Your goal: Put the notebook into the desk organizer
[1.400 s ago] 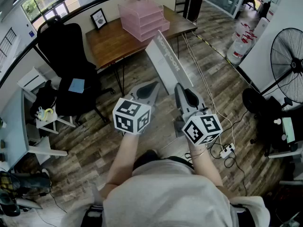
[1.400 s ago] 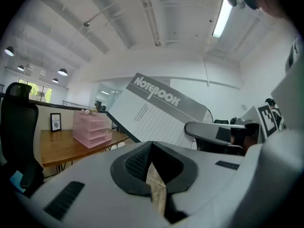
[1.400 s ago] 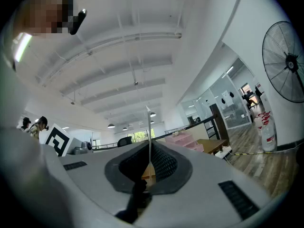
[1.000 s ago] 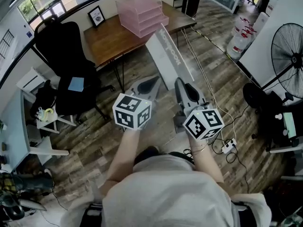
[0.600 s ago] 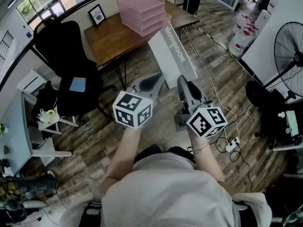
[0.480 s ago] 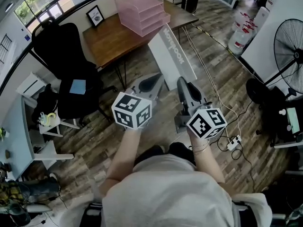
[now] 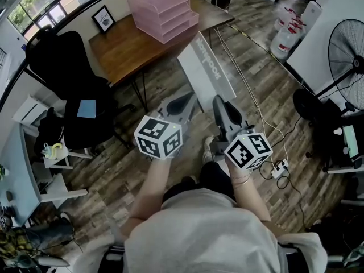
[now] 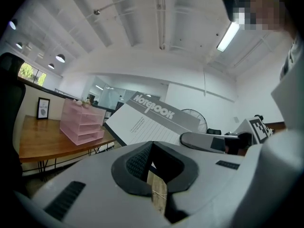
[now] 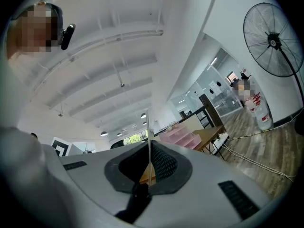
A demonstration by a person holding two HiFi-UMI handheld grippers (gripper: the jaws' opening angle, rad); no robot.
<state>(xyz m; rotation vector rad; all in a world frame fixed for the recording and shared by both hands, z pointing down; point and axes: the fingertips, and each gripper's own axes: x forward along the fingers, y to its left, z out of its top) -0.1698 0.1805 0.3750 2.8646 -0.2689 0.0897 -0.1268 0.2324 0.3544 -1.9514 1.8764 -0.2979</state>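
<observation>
Two tongs in the head view: my left gripper (image 7: 183,103) and right gripper (image 7: 219,104) hold the notebook (image 7: 207,75) up at frame centre, one per side, I judge for steadiness. The pink desk organizer (image 7: 162,13), upper centre, looks empty. Left gripper view: jaws narrow, pinching its lower edge. Right gripper view: jaws clamp it edge-on.

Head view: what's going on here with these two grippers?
A person holds a gripper in each hand, short of the wooden desk. The right gripper is shut on one edge of the notebook, holding it up. The left gripper is shut on nothing beside it. The pink desk organizer sits on the desk; the notebook is not in it yet.
</observation>
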